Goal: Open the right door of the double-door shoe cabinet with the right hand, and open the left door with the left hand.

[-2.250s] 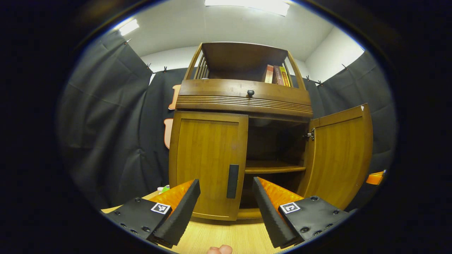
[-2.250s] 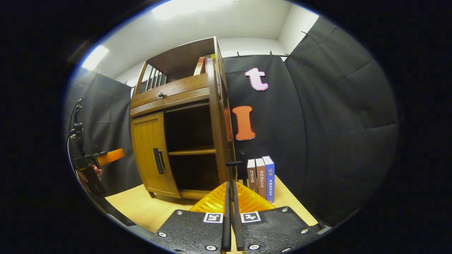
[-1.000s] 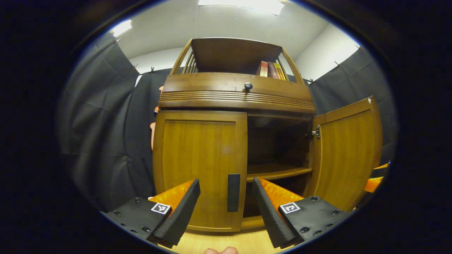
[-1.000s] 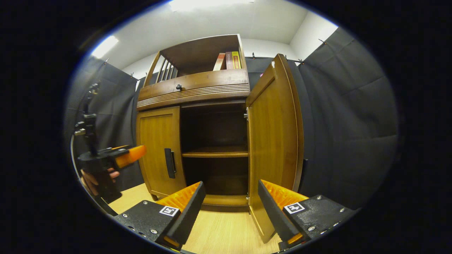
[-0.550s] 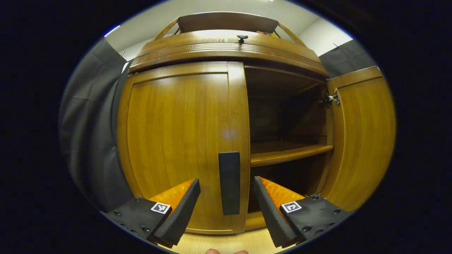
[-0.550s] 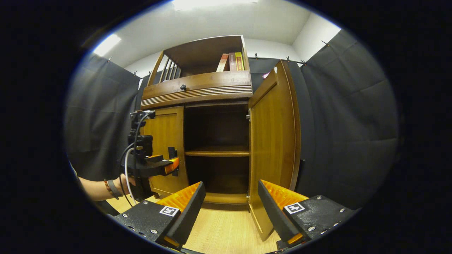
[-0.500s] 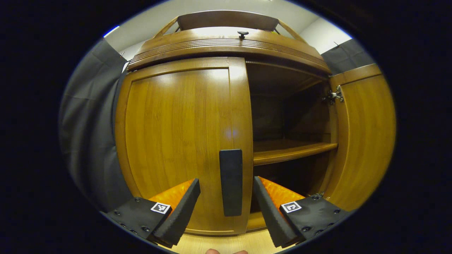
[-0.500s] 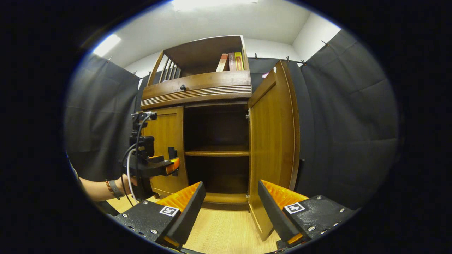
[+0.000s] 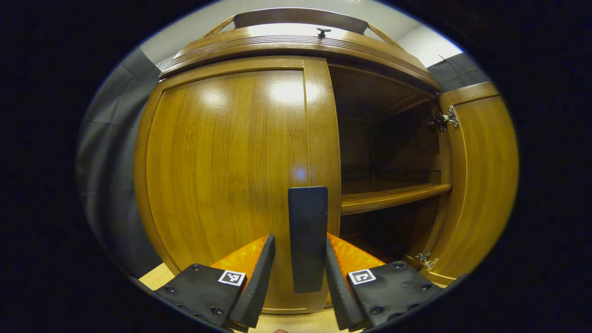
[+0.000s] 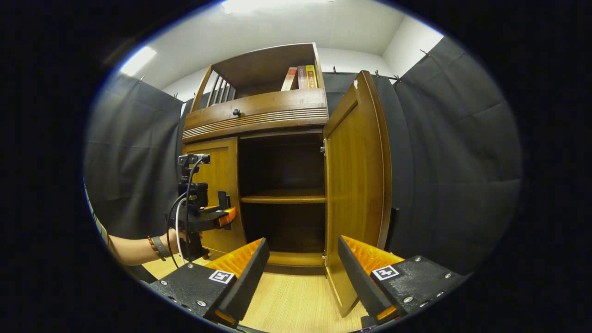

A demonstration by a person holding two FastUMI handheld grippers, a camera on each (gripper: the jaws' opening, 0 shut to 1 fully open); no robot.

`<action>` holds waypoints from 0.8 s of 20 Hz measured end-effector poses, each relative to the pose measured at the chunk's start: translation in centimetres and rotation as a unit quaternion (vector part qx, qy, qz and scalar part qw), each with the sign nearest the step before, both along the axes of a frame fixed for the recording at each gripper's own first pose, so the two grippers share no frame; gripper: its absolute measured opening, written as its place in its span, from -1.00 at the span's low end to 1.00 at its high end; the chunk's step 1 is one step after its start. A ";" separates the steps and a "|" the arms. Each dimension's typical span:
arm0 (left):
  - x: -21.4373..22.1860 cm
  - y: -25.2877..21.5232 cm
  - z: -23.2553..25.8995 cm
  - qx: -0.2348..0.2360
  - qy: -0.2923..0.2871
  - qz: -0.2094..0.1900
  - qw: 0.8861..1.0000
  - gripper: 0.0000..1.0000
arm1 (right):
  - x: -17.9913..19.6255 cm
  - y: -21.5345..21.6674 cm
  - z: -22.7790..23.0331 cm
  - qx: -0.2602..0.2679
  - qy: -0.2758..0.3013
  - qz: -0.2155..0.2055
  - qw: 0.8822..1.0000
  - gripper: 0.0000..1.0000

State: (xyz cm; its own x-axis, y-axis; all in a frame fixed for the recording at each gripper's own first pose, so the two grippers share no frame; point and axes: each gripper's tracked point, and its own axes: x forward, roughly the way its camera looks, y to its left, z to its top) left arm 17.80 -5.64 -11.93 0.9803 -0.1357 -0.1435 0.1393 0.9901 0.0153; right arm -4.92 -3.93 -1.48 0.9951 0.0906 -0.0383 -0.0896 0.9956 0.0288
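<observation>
Handle (image 9: pixel 307 238) of left door (image 9: pixel 226 175): upright, between left gripper (image 9: pixel 296 273) fingers at lower centre | jaws nearly closed around it, contact unclear; right gripper (image 10: pixel 300 273) released

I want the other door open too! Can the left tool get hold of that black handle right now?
Probably yes. The left tool already has the black handle between its two fingers, with nothing in the way. They look close around it, though a small gap seems to remain. The left door is shut.
</observation>
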 end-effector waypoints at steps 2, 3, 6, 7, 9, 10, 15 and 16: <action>-0.1 -0.7 -0.1 -0.014 -0.001 -0.007 1.000 0.13 | 0.1 -0.1 -0.1 0.001 0.000 -0.001 1.000 0.85; 0.2 -0.8 0.0 -0.013 -0.002 -0.003 1.000 -0.03 | 0.2 -0.1 -0.1 0.001 -0.001 -0.001 1.000 0.85; 0.0 -0.6 -0.2 -0.016 0.007 0.013 1.000 -0.24 | 0.3 -0.2 -0.4 0.000 0.002 -0.004 1.000 0.85; -0.1 -0.6 -0.2 -0.016 0.013 0.018 1.000 -0.29 | 0.2 -0.3 -0.5 -0.001 0.003 -0.005 1.000 0.85; -0.2 -0.5 -0.4 -0.005 0.017 0.025 1.000 -0.36 | -0.2 -0.2 -0.8 -0.001 0.004 -0.006 1.000 0.86; -0.3 -0.4 -0.3 -0.005 0.018 0.027 0.999 -0.37 | -0.3 -0.2 -0.8 -0.002 0.005 -0.006 1.000 0.86; -3.6 0.5 0.4 -0.004 0.030 0.040 0.999 -0.33 | -1.0 -0.1 -1.2 -0.006 0.008 -0.008 1.000 0.86; -4.7 0.8 0.6 -0.001 0.030 0.042 0.999 -0.33 | -1.1 0.0 -1.2 -0.005 0.009 -0.007 1.000 0.85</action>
State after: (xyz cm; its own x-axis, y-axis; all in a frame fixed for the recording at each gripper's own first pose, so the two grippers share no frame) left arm 13.06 -4.81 -11.36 0.9780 -0.0546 -0.2011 0.0571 0.9983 0.0065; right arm -5.97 -3.94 -2.73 0.9954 0.0767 -0.0568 -0.0756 0.9969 0.0197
